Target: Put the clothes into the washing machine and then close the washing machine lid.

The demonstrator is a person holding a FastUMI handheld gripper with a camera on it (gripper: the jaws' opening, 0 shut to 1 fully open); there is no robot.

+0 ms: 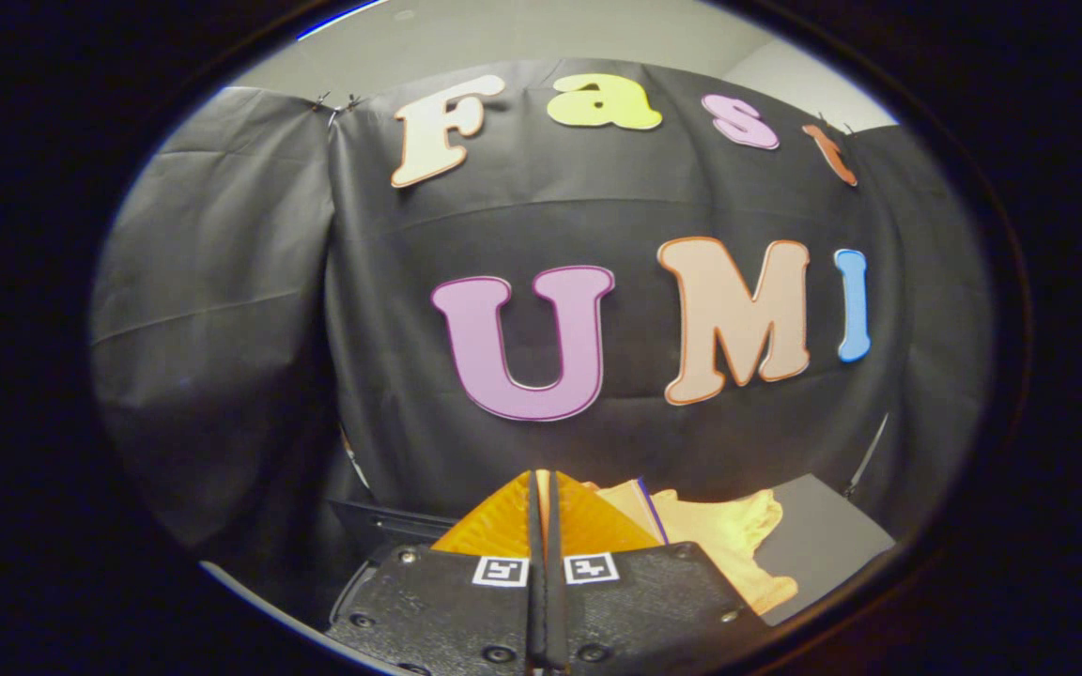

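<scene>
My gripper is shut, its two fingers pressed flat together and pointing at the black cloth wall. I see nothing clearly pinched between them. A yellow-orange garment lies crumpled just to the right of the fingers and slightly beyond them, on a grey surface. A paler fold of it with a thin blue edge sits right against the right finger. The gripper body hides the part of the garment closest to me.
The black cloth wall hangs close ahead and curves around to the left. A dark flat-edged object lies low, just left of the fingers; I cannot tell what it is. A pale wall shows above the cloth.
</scene>
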